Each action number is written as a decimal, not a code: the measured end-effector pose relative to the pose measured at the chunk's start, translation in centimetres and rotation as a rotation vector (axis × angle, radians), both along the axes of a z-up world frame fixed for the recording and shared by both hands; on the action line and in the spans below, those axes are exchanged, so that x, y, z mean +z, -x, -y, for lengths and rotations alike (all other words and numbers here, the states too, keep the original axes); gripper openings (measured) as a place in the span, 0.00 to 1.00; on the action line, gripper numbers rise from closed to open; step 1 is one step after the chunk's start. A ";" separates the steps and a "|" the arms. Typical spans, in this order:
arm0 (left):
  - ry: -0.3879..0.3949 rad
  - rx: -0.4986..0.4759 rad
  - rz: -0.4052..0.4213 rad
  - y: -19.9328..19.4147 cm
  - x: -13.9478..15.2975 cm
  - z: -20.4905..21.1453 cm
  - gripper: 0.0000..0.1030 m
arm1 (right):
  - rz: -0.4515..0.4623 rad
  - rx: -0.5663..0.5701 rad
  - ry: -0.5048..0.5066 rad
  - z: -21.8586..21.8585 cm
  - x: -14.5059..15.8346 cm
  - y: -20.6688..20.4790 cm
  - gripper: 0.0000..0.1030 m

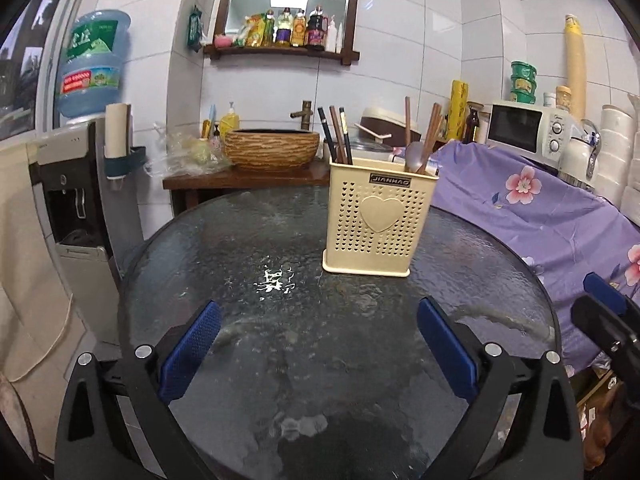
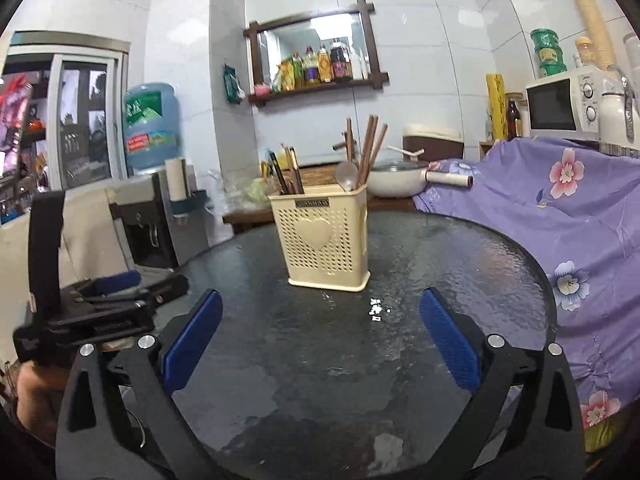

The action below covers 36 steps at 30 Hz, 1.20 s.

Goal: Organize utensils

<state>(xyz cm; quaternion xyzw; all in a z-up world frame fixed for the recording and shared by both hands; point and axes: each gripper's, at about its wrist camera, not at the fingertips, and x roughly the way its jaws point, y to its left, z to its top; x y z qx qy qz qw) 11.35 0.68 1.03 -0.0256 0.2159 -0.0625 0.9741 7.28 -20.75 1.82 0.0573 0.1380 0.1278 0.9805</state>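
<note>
Left wrist view: my left claw (image 1: 319, 346) wide open, empty, above round glass desk (image 1: 240, 248). Cream utensil holder (image 1: 378, 218) upright on desk, far side, well ahead of claw. Dark chopsticks (image 1: 336, 136) in its left compartment, brown chopsticks (image 1: 430, 130) plus spoon (image 1: 416, 156) in right. My right claw (image 2: 320, 344) also open, empty, holder ahead.

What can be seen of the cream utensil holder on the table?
The holder is a cream, plastic-looking box with small perforations, a raised heart on its front, a dark label near the rim and a wider base. It stands upright on the dark glass table, beyond both open grippers and touching neither. Dark chopsticks lean in its left side; brown chopsticks and a metal spoon fill the right.
</note>
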 end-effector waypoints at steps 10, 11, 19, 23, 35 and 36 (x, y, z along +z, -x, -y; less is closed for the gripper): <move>-0.081 -0.011 0.180 7.0 2.1 1.5 0.94 | 0.079 0.001 0.035 -0.5 1.9 5.5 0.94; -0.088 -0.013 0.187 7.5 2.1 1.6 0.94 | 0.078 0.004 0.030 -0.3 2.0 6.0 0.94; -0.054 -0.029 0.153 9.2 1.7 1.1 0.94 | 0.093 0.009 0.041 0.0 2.4 7.9 0.94; -0.036 -0.028 0.136 9.4 1.5 0.7 0.94 | 0.102 0.010 0.052 -0.4 2.5 8.5 0.94; -0.016 0.008 0.155 10.5 1.3 -0.2 0.94 | 0.090 0.013 0.047 -0.7 2.1 8.6 0.94; -0.016 0.011 0.154 10.5 1.4 -0.2 0.94 | 0.092 0.012 0.049 -0.7 2.1 8.6 0.94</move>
